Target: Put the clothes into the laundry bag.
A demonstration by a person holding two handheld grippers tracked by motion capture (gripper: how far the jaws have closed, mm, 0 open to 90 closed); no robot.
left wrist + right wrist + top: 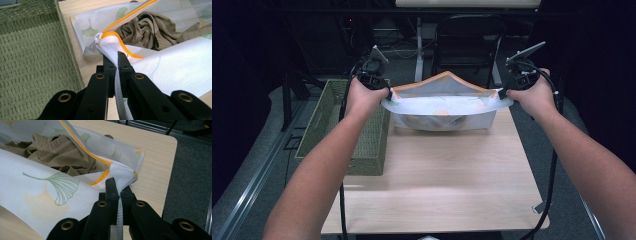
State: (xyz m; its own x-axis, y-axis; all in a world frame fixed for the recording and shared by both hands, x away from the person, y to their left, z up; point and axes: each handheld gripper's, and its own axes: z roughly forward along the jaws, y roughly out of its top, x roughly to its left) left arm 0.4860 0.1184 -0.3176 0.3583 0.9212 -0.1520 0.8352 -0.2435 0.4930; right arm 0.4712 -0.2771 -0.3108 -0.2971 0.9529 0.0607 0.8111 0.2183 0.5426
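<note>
Tabletop: mesh bag between grippers.

Dim room behind a pale wooden table

A black chair stood beyond it on grey floor; the far side lay in darkness.

The white mesh laundry bag, printed with green ginkgo leaves and edged by an orange zipper, hung stretched between the left tool and right tool, mouth open, crumpled tan garment inside.
</note>
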